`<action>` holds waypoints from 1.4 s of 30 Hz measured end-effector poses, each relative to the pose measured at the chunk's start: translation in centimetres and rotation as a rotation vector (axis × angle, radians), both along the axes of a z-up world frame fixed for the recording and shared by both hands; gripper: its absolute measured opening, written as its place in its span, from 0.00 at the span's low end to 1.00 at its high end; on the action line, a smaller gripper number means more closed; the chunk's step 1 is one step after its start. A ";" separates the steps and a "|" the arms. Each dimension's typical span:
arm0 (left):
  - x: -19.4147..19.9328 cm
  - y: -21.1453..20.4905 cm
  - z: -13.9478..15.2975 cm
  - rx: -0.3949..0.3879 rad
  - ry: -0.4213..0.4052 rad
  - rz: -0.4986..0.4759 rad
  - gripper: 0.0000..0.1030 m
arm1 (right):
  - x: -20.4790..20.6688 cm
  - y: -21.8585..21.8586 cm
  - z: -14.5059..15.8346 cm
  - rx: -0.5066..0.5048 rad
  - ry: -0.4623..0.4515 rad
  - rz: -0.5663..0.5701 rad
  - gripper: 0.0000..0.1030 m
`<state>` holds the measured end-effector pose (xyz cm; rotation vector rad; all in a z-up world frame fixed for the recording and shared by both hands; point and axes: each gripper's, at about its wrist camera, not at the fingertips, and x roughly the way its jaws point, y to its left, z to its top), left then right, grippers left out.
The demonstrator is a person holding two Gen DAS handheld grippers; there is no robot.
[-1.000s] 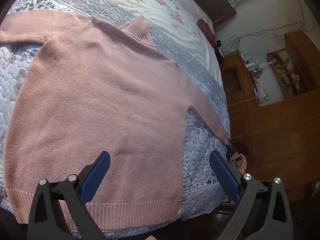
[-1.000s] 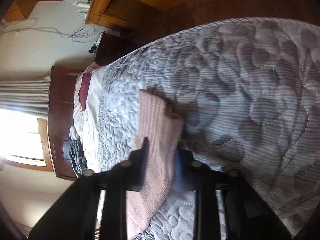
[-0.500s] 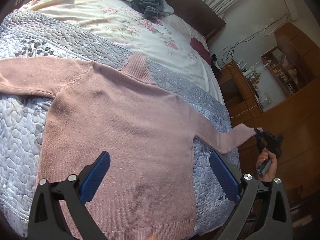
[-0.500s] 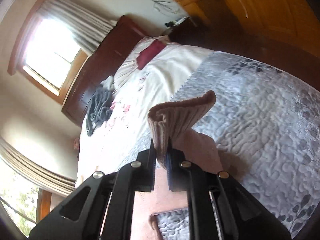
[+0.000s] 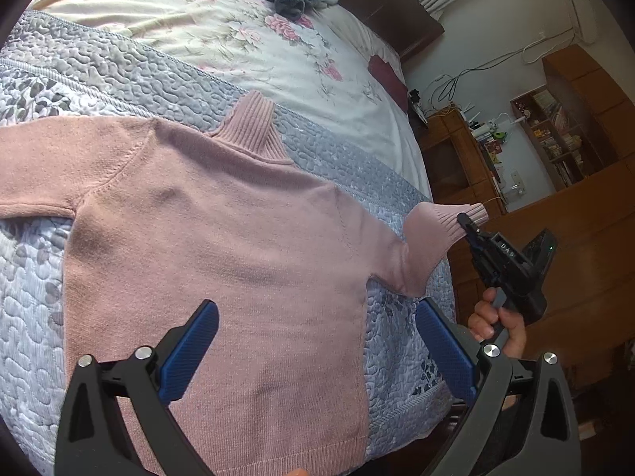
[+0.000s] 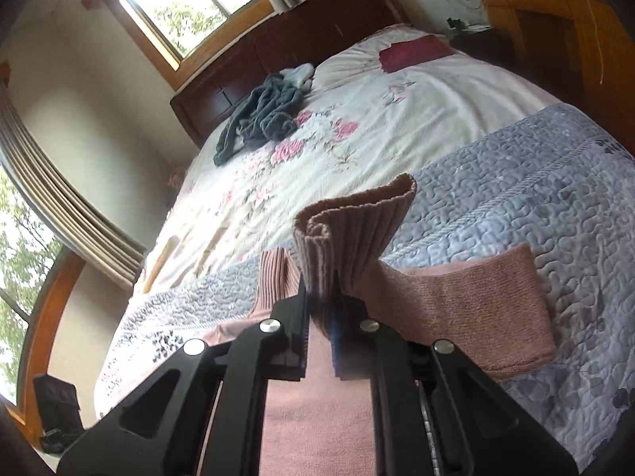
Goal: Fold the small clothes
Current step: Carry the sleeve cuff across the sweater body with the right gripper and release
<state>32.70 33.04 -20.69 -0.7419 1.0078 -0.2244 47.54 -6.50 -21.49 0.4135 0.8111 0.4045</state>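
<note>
A grey quilted bedspread [image 5: 131, 75] covers the near part of the bed, its right edge dropping toward wooden cabinets [image 5: 587, 206]. The pink sweater [image 5: 222, 246] lies flat on it, hem at the near edge, with bare quilt to its left and beyond the collar. The left gripper [image 5: 313, 351] hovers over the hem, blue pads spread apart. The right gripper [image 6: 320, 309] is clamped on the ribbed cuff [image 6: 357, 230], lifted off the quilt; "DAS" seems printed on its body, not quite readable.
</note>
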 end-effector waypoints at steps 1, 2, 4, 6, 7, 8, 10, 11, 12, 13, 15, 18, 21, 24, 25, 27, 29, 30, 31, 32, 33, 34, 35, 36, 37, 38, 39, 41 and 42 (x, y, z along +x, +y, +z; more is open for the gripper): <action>0.6 0.1 -0.2 -0.010 -0.002 0.004 0.96 | -0.1 1.7 -0.8 -0.030 0.012 0.017 0.07; 1.2 0.2 -0.4 -0.028 -0.009 -0.001 0.96 | -0.1 3.2 -1.8 -0.060 0.022 0.034 0.07; 2.5 0.2 -1.2 -0.066 -0.022 -0.013 0.96 | -0.3 6.2 -4.2 -0.147 0.037 0.066 0.07; 4.0 0.2 -2.4 -0.099 -0.005 -0.020 0.96 | -0.4 9.1 -7.1 -0.233 0.062 0.096 0.07; 4.7 0.2 -3.2 -0.123 0.009 -0.022 0.96 | -0.5 10.5 -8.7 -0.280 0.068 0.115 0.07; 5.4 0.2 -4.1 -0.150 0.022 -0.022 0.96 | -0.5 11.8 -10.4 -0.323 0.079 0.134 0.07; 6.8 0.2 -5.9 -0.209 0.046 -0.023 0.96 | -0.8 13.8 -13.5 -0.384 0.106 0.173 0.07; 7.5 0.1 -6.9 -0.253 0.055 -0.035 0.96 | -1.0 14.6 -14.8 -0.411 0.121 0.199 0.10; 8.3 -0.1 -7.9 -0.296 0.069 -0.048 0.96 | -1.2 15.3 -15.9 -0.432 0.134 0.223 0.12; 9.1 -0.4 -9.0 -0.336 0.082 -0.055 0.96 | -1.6 15.8 -16.5 -0.445 0.132 0.241 0.18; 10.7 -1.0 -11.0 -0.393 0.110 -0.063 0.96 | -2.6 15.7 -16.3 -0.433 0.097 0.260 0.33; 12.9 -2.4 -13.8 -0.455 0.145 -0.076 0.96 | -5.0 13.9 -14.4 -0.403 0.057 0.257 0.52; 14.9 -4.1 -16.7 -0.444 0.230 -0.063 0.96 | -7.9 11.2 -12.4 -0.359 0.050 0.244 0.54; 15.9 -6.0 -18.8 -0.380 0.315 -0.055 0.96 | -11.5 8.5 -11.1 -0.300 0.051 0.226 0.58; 16.1 -6.7 -19.1 -0.364 0.333 -0.063 0.96 | -12.5 7.9 -10.9 -0.281 0.059 0.222 0.59; 16.6 -7.7 -18.9 -0.325 0.320 -0.086 0.96 | -14.3 6.9 -10.6 -0.245 0.081 0.209 0.59; 17.1 -8.5 -18.3 -0.272 0.310 -0.109 0.80 | -15.7 6.1 -10.2 -0.202 0.098 0.198 0.59; 17.4 -8.8 -18.2 -0.246 0.327 -0.119 0.49 | -16.5 5.9 -9.9 -0.181 0.103 0.195 0.59; 17.8 -9.1 -18.2 -0.209 0.352 -0.120 0.23 | -17.1 5.8 -9.6 -0.165 0.106 0.191 0.59; 18.0 -9.0 -18.1 -0.179 0.365 -0.115 0.16 | -17.6 5.8 -9.3 -0.153 0.107 0.188 0.59; 18.2 -9.0 -18.0 -0.174 0.368 -0.116 0.11 | -18.2 5.8 -9.0 -0.142 0.106 0.187 0.59; 18.3 -9.0 -17.6 -0.174 0.366 -0.118 0.10 | -18.6 5.8 -8.7 -0.134 0.104 0.188 0.59; 18.5 -8.9 -16.8 -0.172 0.347 -0.121 0.10 | -19.0 5.9 -8.5 -0.127 0.104 0.189 0.59; 18.7 -8.9 -15.6 -0.165 0.317 -0.131 0.09 | -19.3 6.0 -8.4 -0.122 0.106 0.188 0.59; 18.9 -8.7 -14.2 -0.156 0.284 -0.145 0.09 | -19.5 6.0 -8.4 -0.116 0.110 0.186 0.59; 19.1 -8.5 -12.6 -0.150 0.251 -0.158 0.09 | -19.7 6.0 -8.3 -0.108 0.115 0.182 0.59; 19.2 -8.4 -10.7 -0.140 0.215 -0.172 0.08 | -19.8 6.0 -8.4 -0.100 0.121 0.180 0.59; 19.6 -7.4 -6.9 -0.107 0.142 -0.194 0.08 | -19.9 6.1 -8.5 -0.089 0.132 0.179 0.59; 19.7 -6.8 -5.0 -0.095 0.110 -0.202 0.08 | -20.0 6.2 -8.5 -0.082 0.136 0.181 0.59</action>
